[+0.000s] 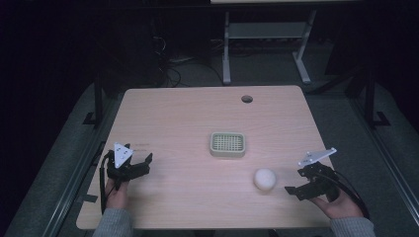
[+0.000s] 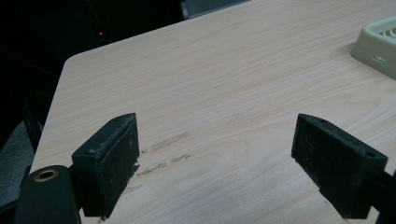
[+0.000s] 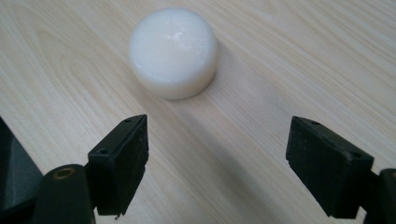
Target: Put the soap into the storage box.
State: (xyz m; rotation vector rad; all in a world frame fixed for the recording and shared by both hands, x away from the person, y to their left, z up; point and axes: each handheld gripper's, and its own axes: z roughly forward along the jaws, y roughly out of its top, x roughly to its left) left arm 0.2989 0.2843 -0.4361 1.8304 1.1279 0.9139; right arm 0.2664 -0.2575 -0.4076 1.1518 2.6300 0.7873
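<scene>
Black jaws of the right gripper stood wide apart with nothing between them, low over the bench near its right edge and close to the near edge. Just beyond them, not touching either jaw, lay the soap, a white round puck resting flat on the wood; from above it sat toward the near right corner, just left of the gripper and nearer the person than the dish, which stood around the middle of the bench. The left gripper also had its jaws spread and empty, hovering by the left edge, well apart from both things, with a corner of the dish at the far right of its view.

The likeliest trouble would be the grip itself: the soap looked smooth and rounded at its top edge, so jaws that closed high or off-centre could squeeze it out sideways and send it sliding toward the near edge. A jaw that came down on its top rather than beside it could shove it along the wood instead. If carried loosely, it might land tilted on the dish's rim rather than on the slats.

Being round, the soap pointed no particular way and showed no long axis across the bench; its short axis stood upright, flat face up.
</scene>
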